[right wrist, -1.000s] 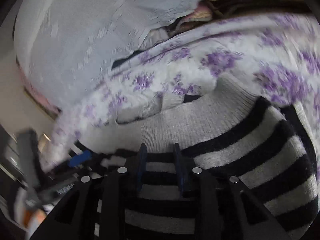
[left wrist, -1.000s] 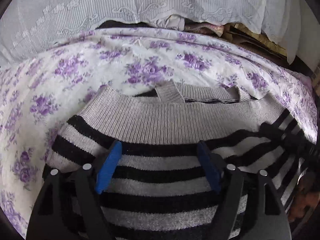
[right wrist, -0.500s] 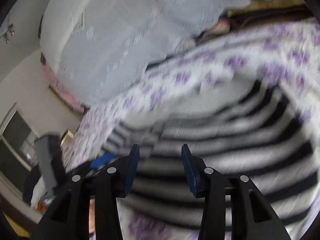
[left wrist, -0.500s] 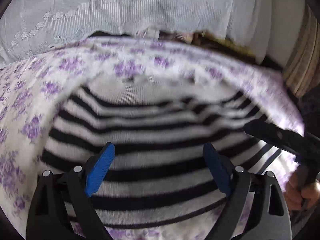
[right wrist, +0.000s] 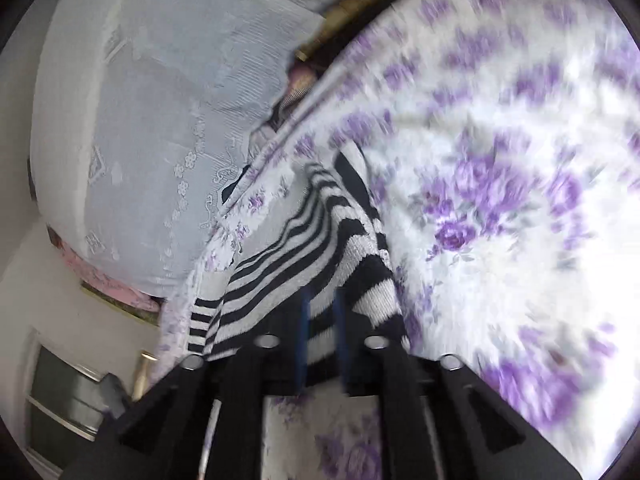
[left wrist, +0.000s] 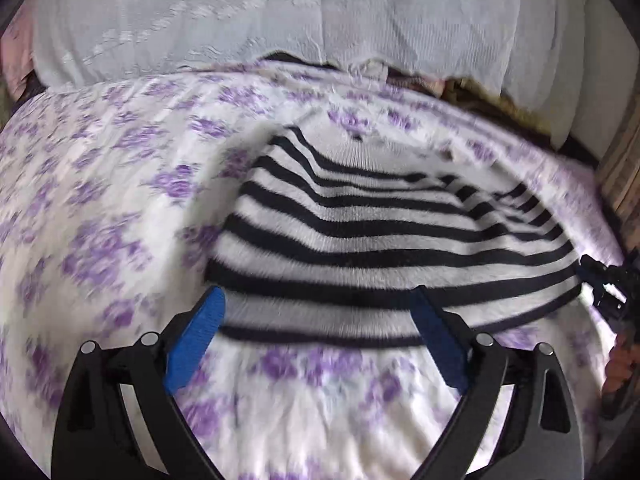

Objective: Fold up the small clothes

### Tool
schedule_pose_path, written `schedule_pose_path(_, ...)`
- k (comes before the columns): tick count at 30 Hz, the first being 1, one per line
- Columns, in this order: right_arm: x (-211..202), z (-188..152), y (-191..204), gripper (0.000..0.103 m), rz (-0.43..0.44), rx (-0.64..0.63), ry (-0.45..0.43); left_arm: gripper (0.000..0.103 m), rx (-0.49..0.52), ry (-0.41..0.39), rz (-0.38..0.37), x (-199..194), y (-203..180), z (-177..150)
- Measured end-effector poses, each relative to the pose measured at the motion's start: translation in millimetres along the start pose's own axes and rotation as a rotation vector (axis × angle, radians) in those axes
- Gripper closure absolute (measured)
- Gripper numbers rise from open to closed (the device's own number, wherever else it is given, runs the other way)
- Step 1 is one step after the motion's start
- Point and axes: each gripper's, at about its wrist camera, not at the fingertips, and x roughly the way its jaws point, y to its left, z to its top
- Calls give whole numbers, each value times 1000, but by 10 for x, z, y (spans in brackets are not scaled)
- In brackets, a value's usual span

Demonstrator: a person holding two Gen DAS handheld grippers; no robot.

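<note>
A black-and-white striped knit sweater (left wrist: 384,232) lies folded on the purple floral bedsheet (left wrist: 100,208). My left gripper (left wrist: 316,332) is open and empty, its blue pads spread wide just above the sweater's near edge. In the right wrist view my right gripper (right wrist: 322,324) is shut on the striped sweater's (right wrist: 320,248) corner, with knit fabric pinched between the blue pads. The right gripper also shows at the sweater's right edge in the left wrist view (left wrist: 608,284).
A white lace cover (left wrist: 280,12) drapes over bedding along the far side. Brownish folded fabric (left wrist: 496,100) lies at the back right. In the right wrist view a wall and a window (right wrist: 60,400) stand beyond the bed's edge.
Both grippers pulled back from the sweater, which now lies further away and folded. The left stayed open. The right opened half a second ago and is now shut on the sweater's corner.
</note>
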Motion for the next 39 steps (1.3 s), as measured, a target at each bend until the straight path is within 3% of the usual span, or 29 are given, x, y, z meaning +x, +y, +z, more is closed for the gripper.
schedule_pose_path(1, -16, -56, 117, 53, 28, -34, 2, 12, 7, -9, -20, -54, -31, -11)
schedule_pose_path(3, 68, -179, 397, 53, 110, -91, 52, 12, 42, -19, -74, -141, -201, -42)
schedule_pose_path(6, 405, -475, 796, 42, 201, -185, 198, 8, 114, 6, -101, -108, -550, -69)
schedule_pose_path(8, 576, -609, 807, 30, 164, -209, 258, 5, 142, 46, -55, 27, -675, -117)
schedule_pose_path(10, 768, -656, 608, 27, 80, -175, 318, 5, 160, 132, 8, 275, -659, -210)
schedule_pose_path(11, 760, -639, 539, 31, 118, -146, 302, 4, 153, 204, 65, 452, -614, -270)
schedule_pose_path(12, 711, -591, 500, 31, 131, -100, 294, 4, 122, 223, 55, 488, -558, -255)
schedule_pose_path(15, 545, -517, 609, 27, 74, -142, 232, 4, 86, 137, 15, 196, -504, -164)
schedule_pose_path(17, 483, -469, 814, 25, 42, -261, 175, 4, 90, 84, -5, 28, -532, -69)
schedule_pose_path(21, 613, -301, 1117, 21, -127, -426, 119, 4, 82, 23, -3, -74, -582, 253)
schedule_pose_path(24, 829, -180, 1041, 21, -188, -426, 134, 4, 79, 44, 46, 173, -579, 420)
schedule_pose_path(26, 1097, -247, 891, 20, -262, -437, 200, 4, 78, 122, 106, 491, -519, 367)
schedule_pose_path(27, 1155, -320, 882, 19, -258, -471, 185, 4, 90, 153, 122, 640, -488, 252)
schedule_pose_path(30, 1123, -356, 975, 13, -267, -538, 178, 5, 143, 85, 144, 506, -565, 197)
schedule_pose_path(33, 1103, -223, 1064, 13, -274, -518, 112, 5, 142, 24, 103, 370, -611, 359)
schedule_pose_path(35, 1252, -99, 1143, 13, -347, -542, 101, 5, 143, -1, 129, 389, -636, 522)
schedule_pose_path(39, 1721, 152, 987, 13, -429, -463, 138, 5, 80, 67, 207, 798, -508, 811)
